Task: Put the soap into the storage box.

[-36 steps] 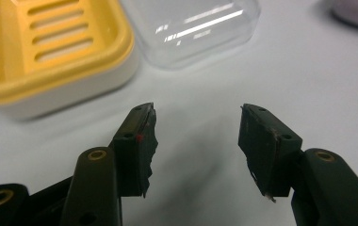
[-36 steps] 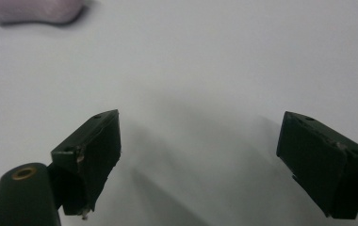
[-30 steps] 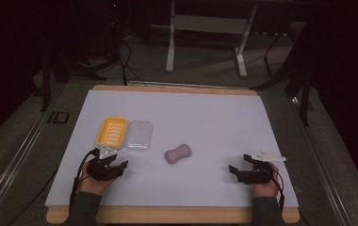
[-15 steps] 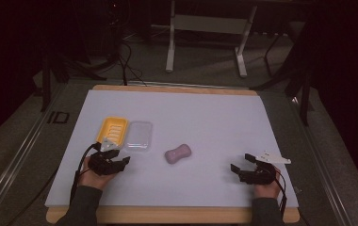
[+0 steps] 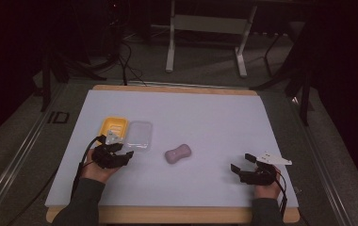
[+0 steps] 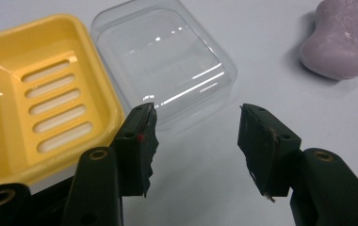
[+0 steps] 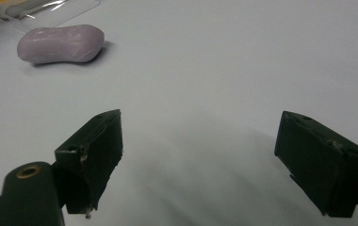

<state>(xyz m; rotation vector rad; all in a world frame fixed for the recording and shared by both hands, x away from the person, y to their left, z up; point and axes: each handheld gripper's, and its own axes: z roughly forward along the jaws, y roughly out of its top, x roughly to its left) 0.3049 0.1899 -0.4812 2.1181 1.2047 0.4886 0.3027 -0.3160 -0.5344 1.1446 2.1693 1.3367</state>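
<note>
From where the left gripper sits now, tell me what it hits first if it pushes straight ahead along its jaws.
Most likely the clear lid: in the left gripper view it lies directly beyond the open left gripper, its near edge just past the tips. The yellow soap tray sits off to one side. Depth is uncertain.

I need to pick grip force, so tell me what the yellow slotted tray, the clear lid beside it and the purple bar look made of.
Yellow slotted tray: looks like glossy moulded plastic, going by its sheen and crisp slots.
Clear lid: thin transparent plastic, probably; the table shows through and sharp glints streak it.
Purple bar: likely soap; matte, waisted, with a whitish, chalky bloom.
</note>
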